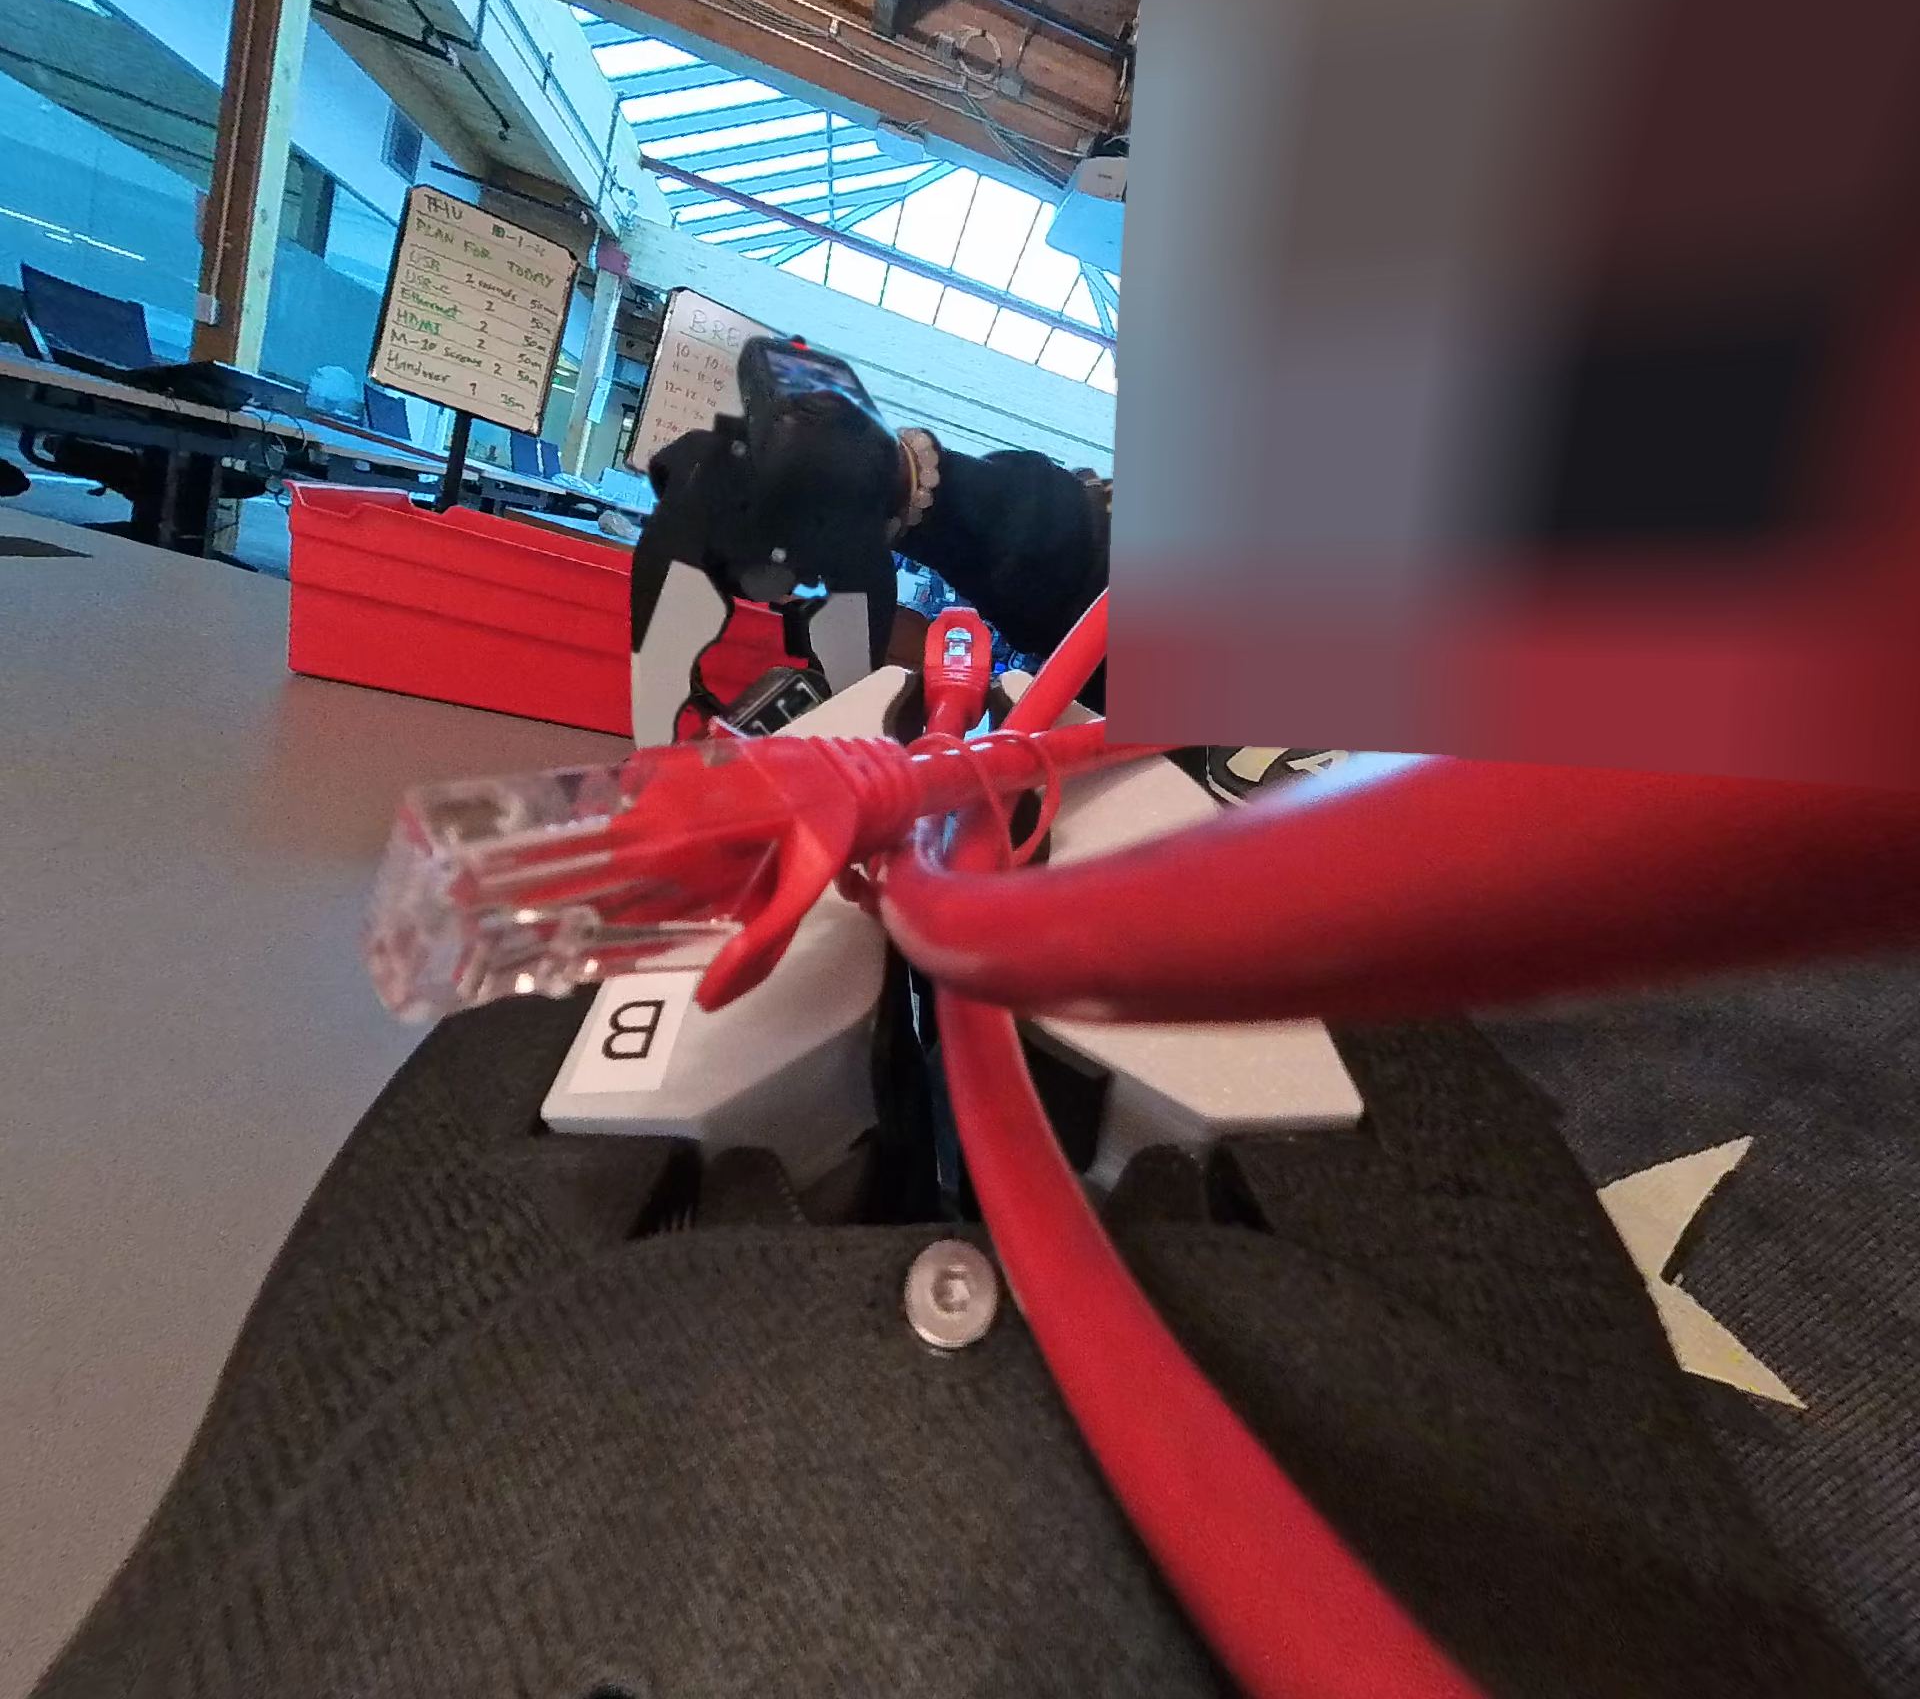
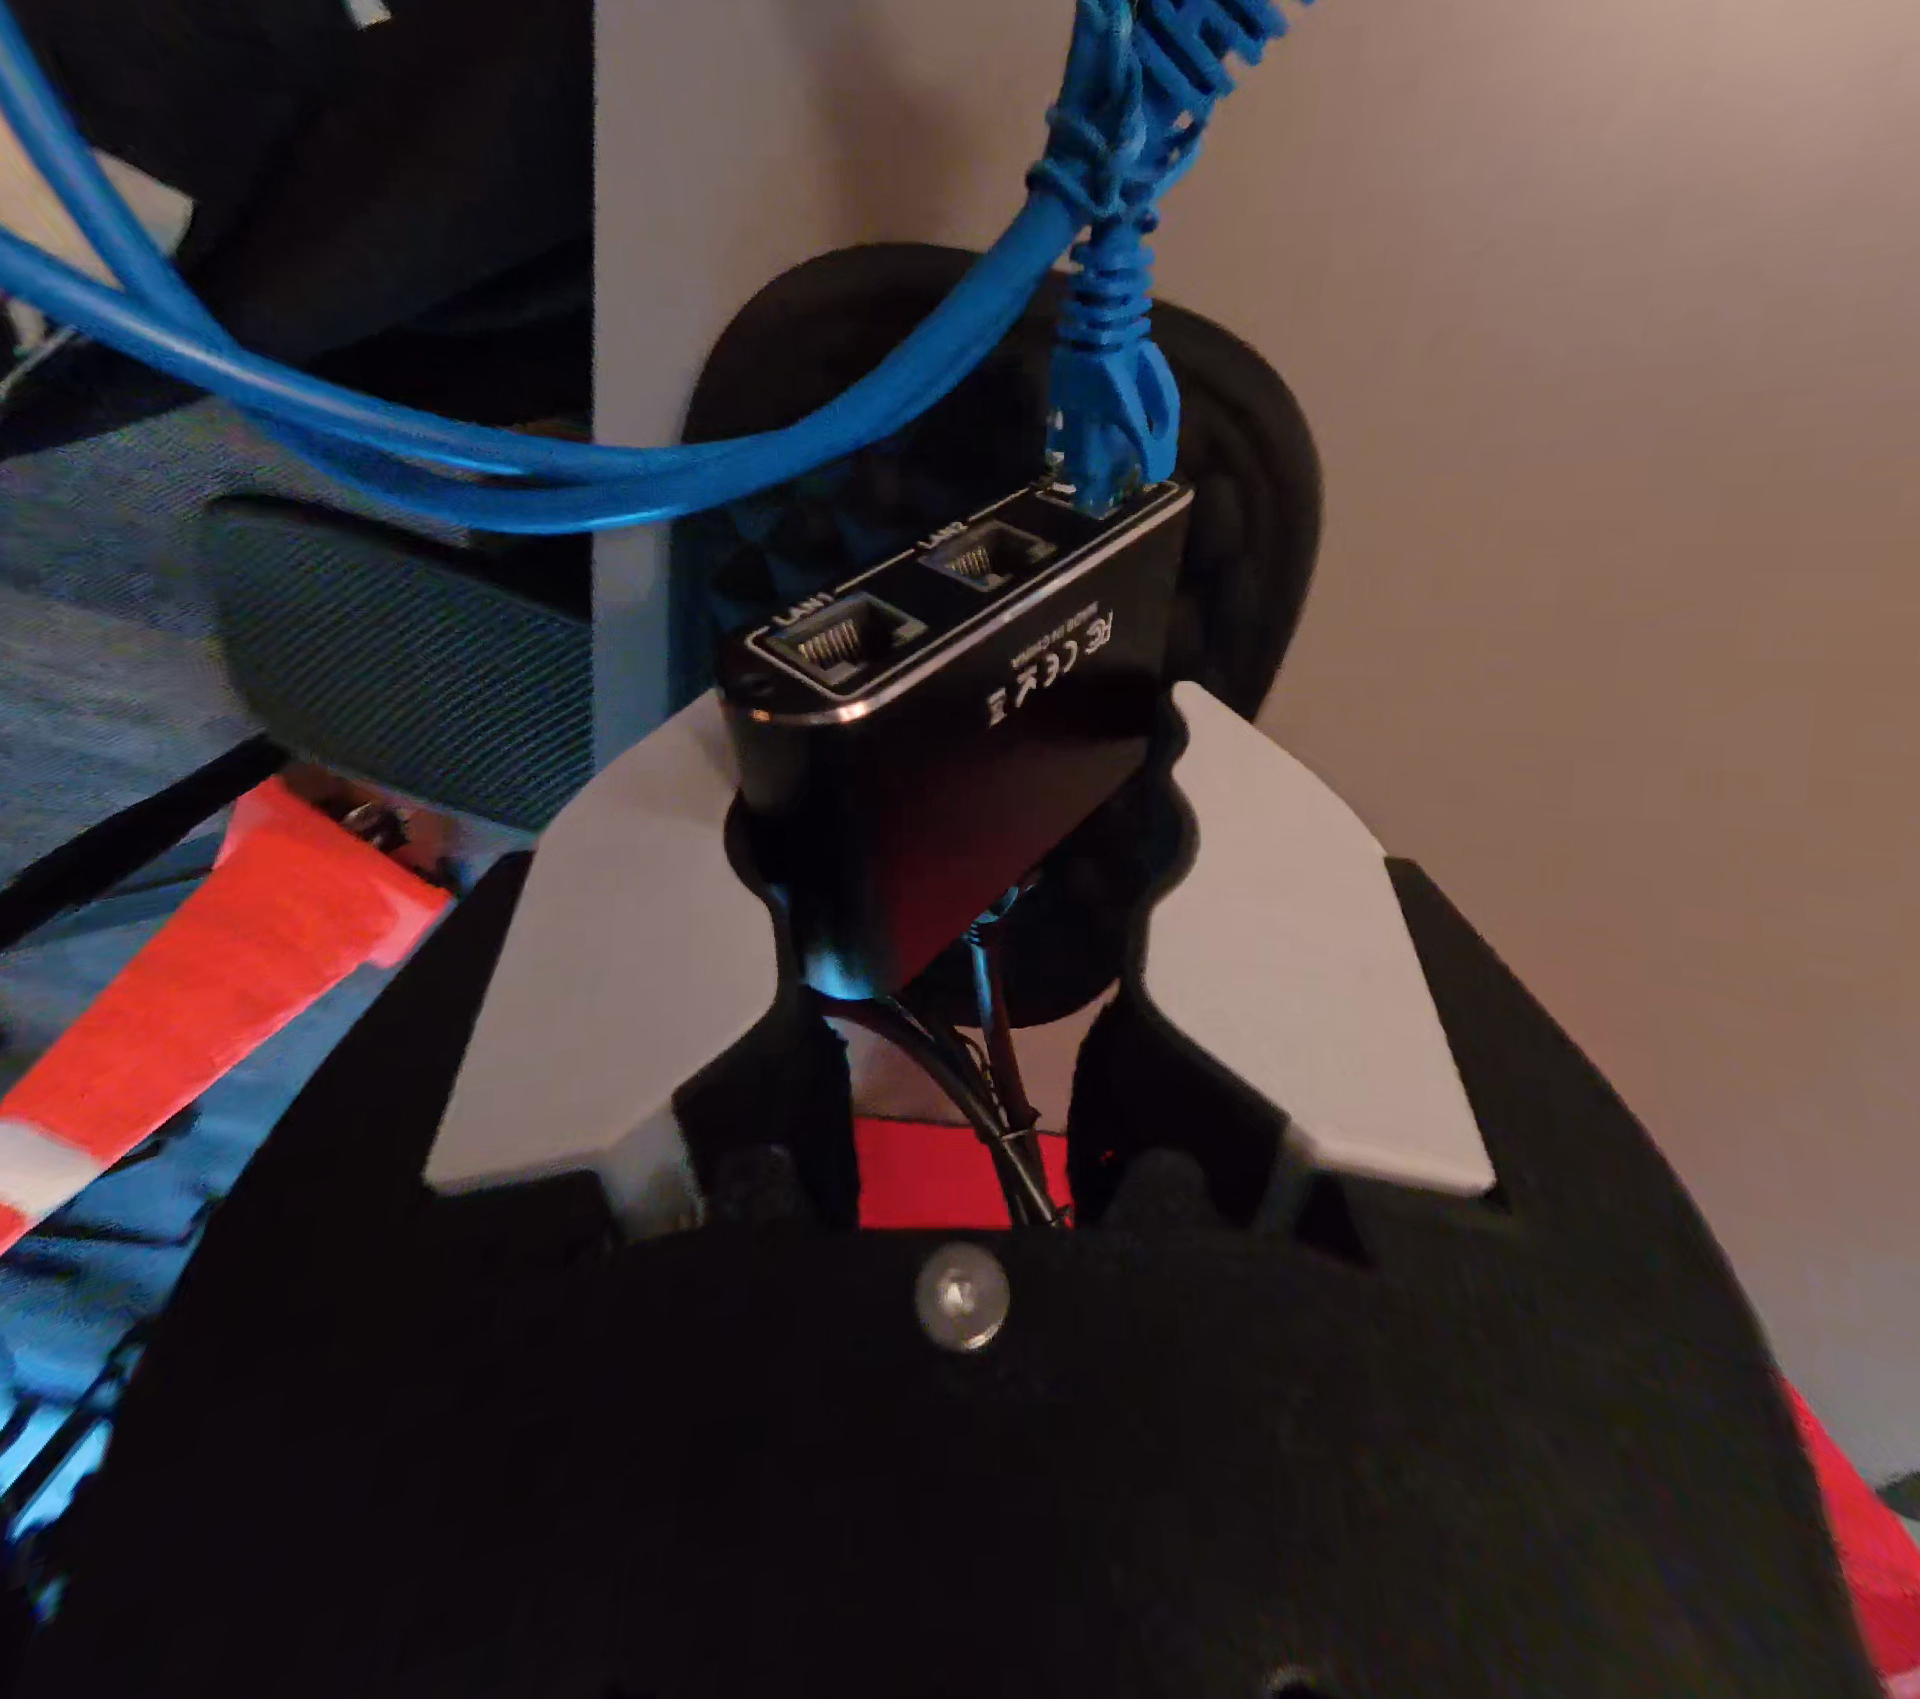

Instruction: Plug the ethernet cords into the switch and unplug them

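Note:
My right gripper (image 2: 951, 750) is shut on a small black switch (image 2: 1049, 693) with three ports on top. One ethernet plug (image 2: 1107, 423) sits in the far port; the two nearer ports (image 2: 842, 641) are empty. The cord looks blue in this view and red in the left wrist view. My left gripper (image 1: 940, 714) is closed on the red cord (image 1: 997, 1161), which runs between its grey fingers (image 1: 748, 1057). The cord is bundled with a twist tie, and its free plug (image 1: 499, 880) with a clear tip points left. Beyond it are the right gripper (image 1: 769, 610), the switch (image 1: 779, 699) and the inserted plug (image 1: 954, 652).
A red bin (image 1: 457, 610) stands on the grey table (image 1: 156, 818) behind the grippers. A person's dark clothing (image 1: 1714, 1130) is close on the right. Cord loops (image 2: 312, 402) hang to the left of the switch. Whiteboards (image 1: 473, 309) stand far back. Tip to tip, the grippers are about 25 centimeters apart.

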`<state>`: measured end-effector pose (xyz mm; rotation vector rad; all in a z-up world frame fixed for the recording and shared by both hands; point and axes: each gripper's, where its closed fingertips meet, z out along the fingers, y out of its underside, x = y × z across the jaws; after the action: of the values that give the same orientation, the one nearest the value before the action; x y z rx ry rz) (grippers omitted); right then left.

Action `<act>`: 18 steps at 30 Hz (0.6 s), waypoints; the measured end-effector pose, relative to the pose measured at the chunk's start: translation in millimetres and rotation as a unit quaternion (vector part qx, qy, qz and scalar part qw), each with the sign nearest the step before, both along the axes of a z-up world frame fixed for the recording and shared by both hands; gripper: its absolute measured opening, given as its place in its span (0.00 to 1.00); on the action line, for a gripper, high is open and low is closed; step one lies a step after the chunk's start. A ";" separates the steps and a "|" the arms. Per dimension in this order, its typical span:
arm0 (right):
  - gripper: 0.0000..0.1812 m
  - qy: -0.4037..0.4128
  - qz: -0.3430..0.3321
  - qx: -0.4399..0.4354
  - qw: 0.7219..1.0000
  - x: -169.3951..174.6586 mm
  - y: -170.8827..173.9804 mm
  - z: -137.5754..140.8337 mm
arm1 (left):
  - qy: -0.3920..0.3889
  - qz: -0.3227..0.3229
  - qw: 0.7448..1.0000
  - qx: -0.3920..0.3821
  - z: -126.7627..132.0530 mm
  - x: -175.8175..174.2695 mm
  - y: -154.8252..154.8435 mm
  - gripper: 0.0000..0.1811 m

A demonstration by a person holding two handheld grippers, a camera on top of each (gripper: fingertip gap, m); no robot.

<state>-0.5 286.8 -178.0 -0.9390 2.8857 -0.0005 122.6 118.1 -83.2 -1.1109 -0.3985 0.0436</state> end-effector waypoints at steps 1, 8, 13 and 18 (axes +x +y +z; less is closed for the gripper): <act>0.38 0.015 -0.002 -0.015 1.000 -3.4 -3.3 1.1 | 0.000 0.000 1.000 0.000 0.0 0.0 0.0 0.06; 0.21 0.111 0.054 -0.128 0.984 -14.5 -18.6 3.1 | 0.000 -0.001 1.000 0.000 0.0 0.1 0.2 0.06; 0.15 0.125 0.068 -0.157 0.977 -12.7 -18.4 9.7 | 0.000 -0.001 1.000 0.000 -0.1 0.3 0.4 0.06; 0.14 0.028 0.011 -0.120 0.992 18.0 -17.3 18.7 | 0.002 0.011 1.000 0.000 0.2 -1.6 -0.3 0.06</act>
<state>17.5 269.5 -159.2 -1.0228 2.9747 -0.3332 121.0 117.7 -83.0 -1.1061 -0.4067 0.0657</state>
